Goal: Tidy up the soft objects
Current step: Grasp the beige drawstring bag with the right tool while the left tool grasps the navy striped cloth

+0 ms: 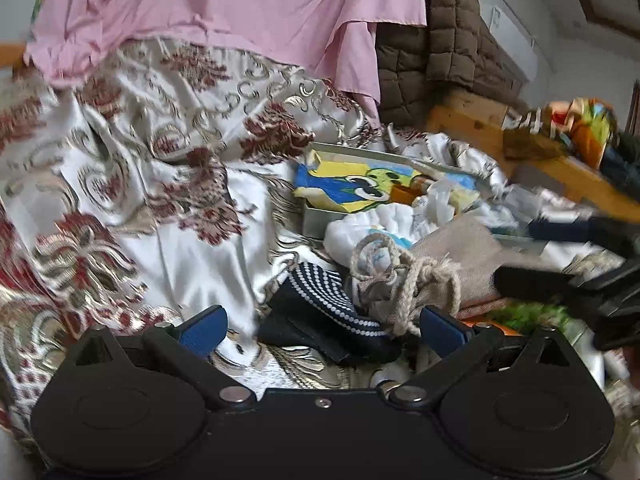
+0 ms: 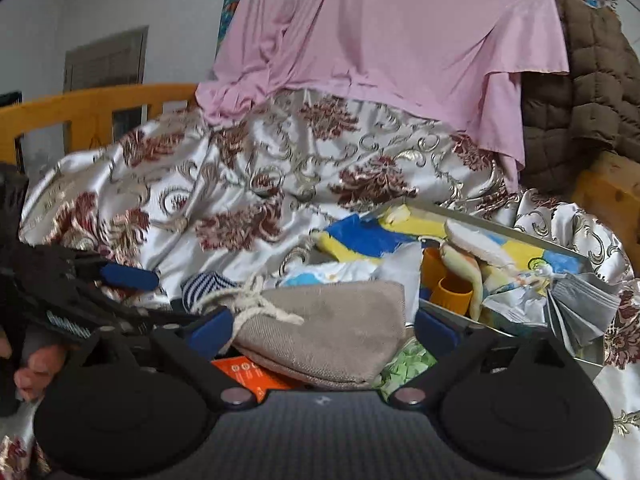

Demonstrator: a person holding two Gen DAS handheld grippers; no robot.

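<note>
Here your right claw [image 2: 323,328] stands open around the tan pouch [image 2: 332,328] on the bed, a soft, light thing best pinched mid-body, while your left claw [image 1: 323,330], also open, hovers over the dotted sock [image 1: 324,300], with the rope tie [image 1: 404,280] and tin box [image 1: 316,216] crowding close.

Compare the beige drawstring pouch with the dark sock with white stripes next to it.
The drawstring pouch is plain beige woven cloth; the sock is dark with rows of white dots or stripes. The drawstring pouch is tied shut with a rope cord; the sock has no tie. The pouch lies between the open fingers of the right gripper; the sock lies in front of the open left gripper. Both are soft and rest on the patterned bedspread.
</note>
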